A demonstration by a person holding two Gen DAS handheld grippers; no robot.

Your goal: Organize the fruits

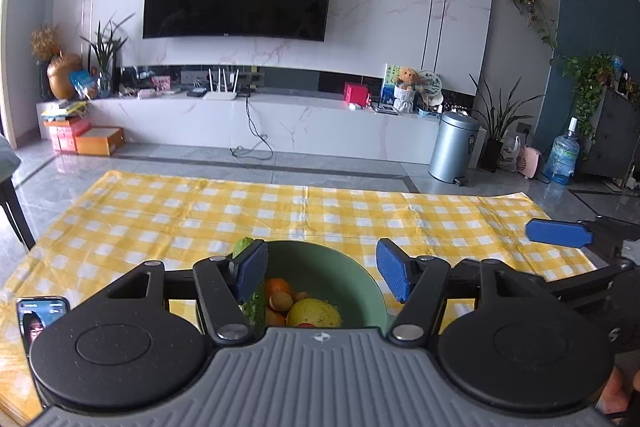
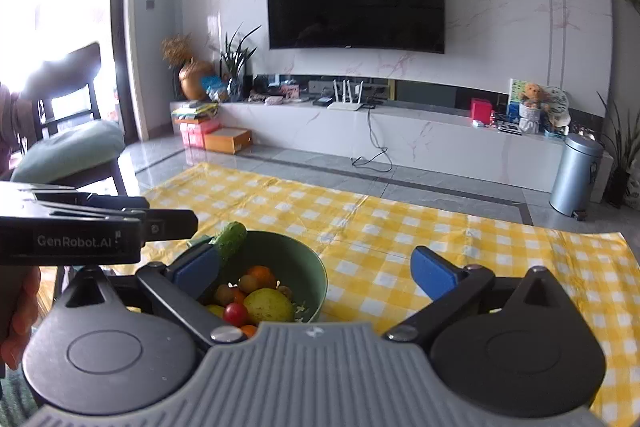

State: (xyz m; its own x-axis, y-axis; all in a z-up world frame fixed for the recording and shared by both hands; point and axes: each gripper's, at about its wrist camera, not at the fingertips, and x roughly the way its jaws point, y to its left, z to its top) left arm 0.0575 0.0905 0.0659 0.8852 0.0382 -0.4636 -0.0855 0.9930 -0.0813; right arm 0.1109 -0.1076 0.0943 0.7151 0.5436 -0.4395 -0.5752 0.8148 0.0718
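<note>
Both my grippers are spread wide with nothing between the ribbed blue pads: left gripper, right gripper. Low centre of both views sits the smooth round green bowl on the yellow checked cloth. It holds a yellow lumpy fruit, oranges and a cucumber leaning over the rim. Only the right view shows the red cherry tomato; only the left shows a phone at lower left. The cloth lies bare beyond the bowl to its far edge.
</note>
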